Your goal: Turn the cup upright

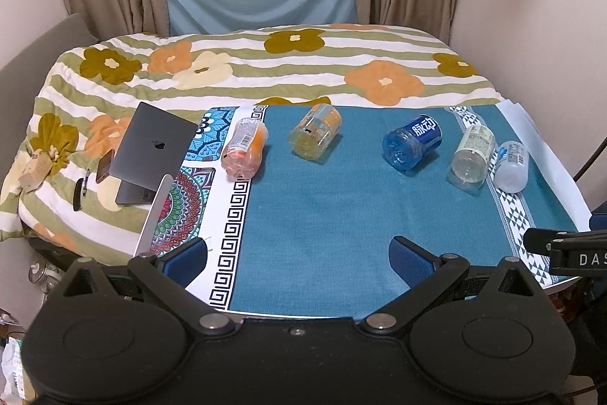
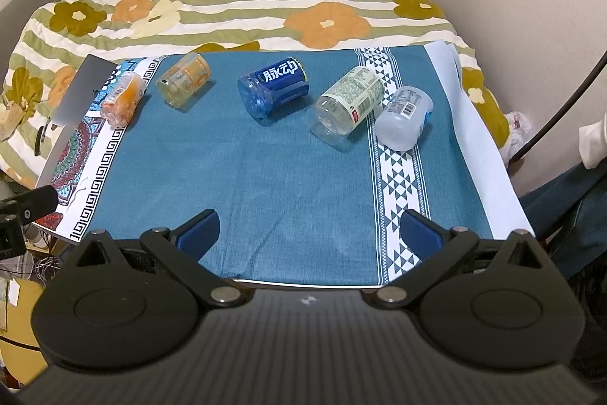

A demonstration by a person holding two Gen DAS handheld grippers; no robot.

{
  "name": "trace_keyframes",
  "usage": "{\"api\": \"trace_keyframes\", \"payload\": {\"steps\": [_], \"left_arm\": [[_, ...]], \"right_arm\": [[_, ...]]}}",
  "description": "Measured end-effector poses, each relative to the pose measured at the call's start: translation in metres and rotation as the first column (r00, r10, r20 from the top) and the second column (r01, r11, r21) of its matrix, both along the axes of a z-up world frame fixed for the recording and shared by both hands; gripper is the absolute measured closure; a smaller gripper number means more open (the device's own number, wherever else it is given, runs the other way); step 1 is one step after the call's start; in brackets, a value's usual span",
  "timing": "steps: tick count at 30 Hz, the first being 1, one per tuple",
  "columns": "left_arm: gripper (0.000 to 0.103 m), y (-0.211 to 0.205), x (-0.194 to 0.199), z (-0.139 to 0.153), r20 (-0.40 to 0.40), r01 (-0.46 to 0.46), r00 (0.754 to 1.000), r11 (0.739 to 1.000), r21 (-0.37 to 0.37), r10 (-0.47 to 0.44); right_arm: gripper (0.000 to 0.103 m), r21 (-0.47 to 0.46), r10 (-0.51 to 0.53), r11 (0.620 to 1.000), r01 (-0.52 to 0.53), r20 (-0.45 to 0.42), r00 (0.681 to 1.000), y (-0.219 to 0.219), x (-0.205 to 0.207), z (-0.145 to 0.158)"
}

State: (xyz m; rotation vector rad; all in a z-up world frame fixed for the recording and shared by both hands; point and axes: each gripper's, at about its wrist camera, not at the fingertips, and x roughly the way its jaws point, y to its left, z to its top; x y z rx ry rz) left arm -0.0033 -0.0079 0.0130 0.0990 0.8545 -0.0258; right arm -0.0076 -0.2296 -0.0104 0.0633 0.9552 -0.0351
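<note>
Several cut-bottle cups lie on their sides in a row across the far part of the teal cloth: an orange cup (image 1: 244,151) (image 2: 123,98), a yellow cup (image 1: 315,134) (image 2: 184,79), a blue cup (image 1: 411,142) (image 2: 273,86), a clear cup with a pale label (image 1: 472,154) (image 2: 349,103) and a frosted white cup (image 1: 512,167) (image 2: 404,116). My left gripper (image 1: 297,259) is open and empty above the near edge of the cloth. My right gripper (image 2: 309,234) is open and empty, also at the near edge, well short of the cups.
The table (image 1: 322,207) (image 2: 265,177) stands against a bed with a flowered quilt (image 1: 265,63) (image 2: 246,10). A grey laptop (image 1: 151,154) (image 2: 81,88) rests at the table's left edge. The right gripper's body (image 1: 569,249) shows at the right.
</note>
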Motion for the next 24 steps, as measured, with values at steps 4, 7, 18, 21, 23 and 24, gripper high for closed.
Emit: {"api": "trace_keyframes", "payload": {"steps": [4,7,18,21,23,24], "left_arm": [[0.0,-0.001,-0.001,0.0,0.003,-0.004,1.0,1.0,0.001,0.004],[0.0,-0.002,-0.001,0.001,0.0,-0.007,1.0,1.0,0.002,0.007],[0.0,-0.004,0.026,0.021,0.027,0.015,1.0,0.998,0.056,-0.016],[0.0,-0.002,0.047,0.025,0.031,0.041,0.999,0.996,0.078,-0.044],[0.0,-0.001,0.063,0.024,0.016,0.071,0.997,0.994,0.08,-0.072],[0.0,-0.001,0.072,0.023,0.012,0.085,0.996,0.992,0.088,-0.086]], "right_arm": [[0.0,0.003,0.0,1.0,0.0,0.001,1.0,0.0,0.0,0.001],[0.0,0.002,0.0,1.0,0.0,-0.001,1.0,0.0,0.0,0.001],[0.0,0.019,0.055,0.998,-0.055,0.009,0.998,-0.016,0.001,0.007],[0.0,0.022,0.076,0.997,-0.076,0.023,0.997,-0.021,0.006,0.004],[0.0,0.013,0.084,0.996,-0.084,0.021,0.996,-0.022,0.011,-0.001],[0.0,0.01,0.085,0.996,-0.085,0.017,0.996,-0.022,0.013,-0.003]]}}
